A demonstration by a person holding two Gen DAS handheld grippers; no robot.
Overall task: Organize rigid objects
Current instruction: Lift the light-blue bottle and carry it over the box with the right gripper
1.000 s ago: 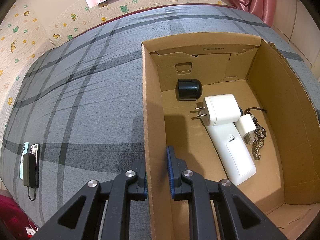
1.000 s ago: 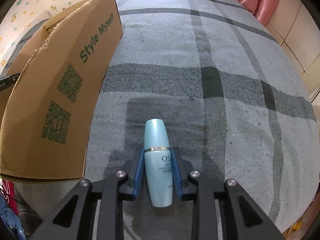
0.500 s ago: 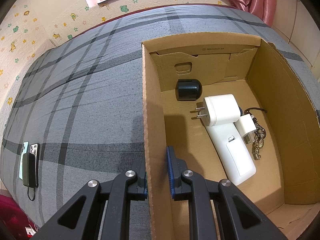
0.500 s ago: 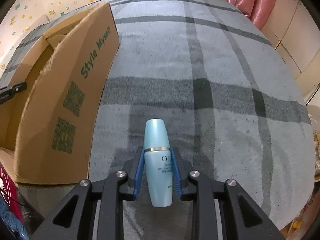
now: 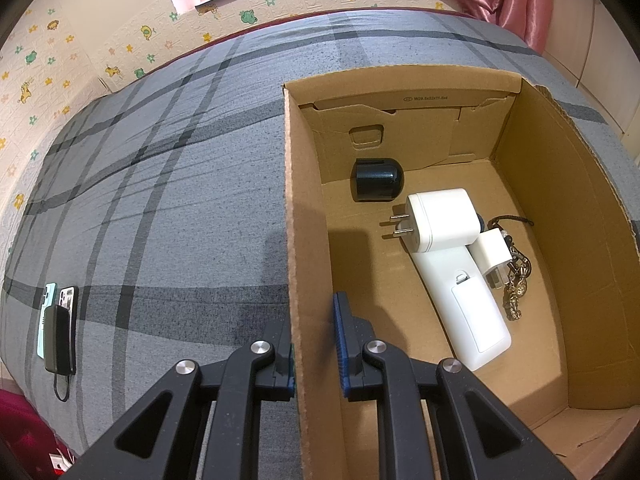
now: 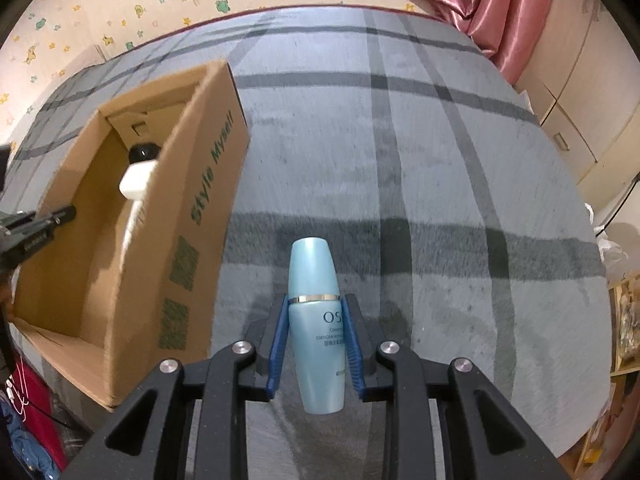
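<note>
- Cardboard wall of the open brown box is being pinched by my left hand-held gripper, steadying it on the grey plaid bed.
- My right hand-held gripper is clamping the pale blue plastic bottle above the bed, beside the box, ready for boxing, I judge.

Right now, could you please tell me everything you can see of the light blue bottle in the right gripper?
The light blue bottle is a slim, glossy, plastic-looking container with a long tapered cap, a thin silver band where cap meets body, and white lettering beginning "OS". It appears closed and intact. It points away from the camera, cap forward, clear of the grey plaid bedcover. The right gripper is shut on it, blue pads pressing both sides of its body just below the band. Nothing else touches it; the cardboard box stands apart on its left.
</note>
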